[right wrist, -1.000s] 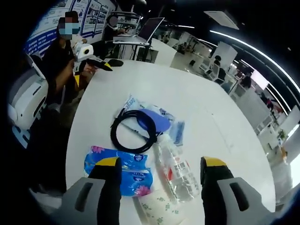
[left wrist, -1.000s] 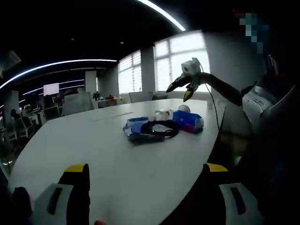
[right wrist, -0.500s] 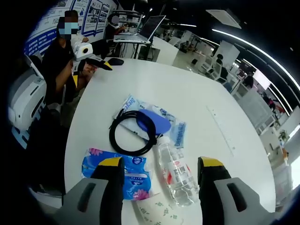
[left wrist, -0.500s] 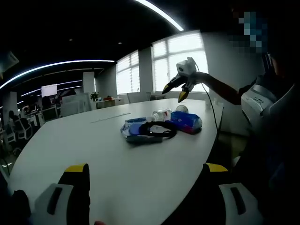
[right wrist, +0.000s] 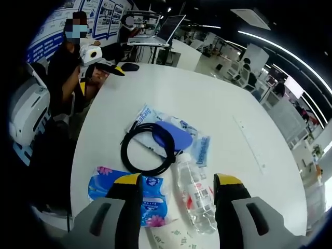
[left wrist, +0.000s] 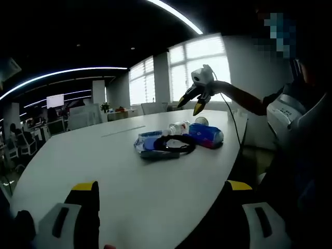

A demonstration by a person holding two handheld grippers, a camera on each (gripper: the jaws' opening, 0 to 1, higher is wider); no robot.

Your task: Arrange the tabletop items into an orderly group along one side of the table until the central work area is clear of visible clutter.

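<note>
Left gripper view: we look low across the white table (left wrist: 129, 181) from afar; right gripper view: steeply down, close; shared: black cable coil (left wrist: 174, 144) (right wrist: 149, 149) cluster

- Cable coil (right wrist: 147, 151) at the right gripper view's centre, on the table (right wrist: 218, 114).
- Tissue pack (right wrist: 127, 194) at its 7 o'clock.
- Bottle (right wrist: 194, 192) at 4 o'clock.
- Plastic bag (right wrist: 194, 148) under the coil, toward 2 o'clock.

No lettering comes clear: the plastic bottle's (right wrist: 194, 193) label, the blue tissue pack (right wrist: 136, 194) and the wall posters (right wrist: 111, 19) all carry print too small to read.
</note>
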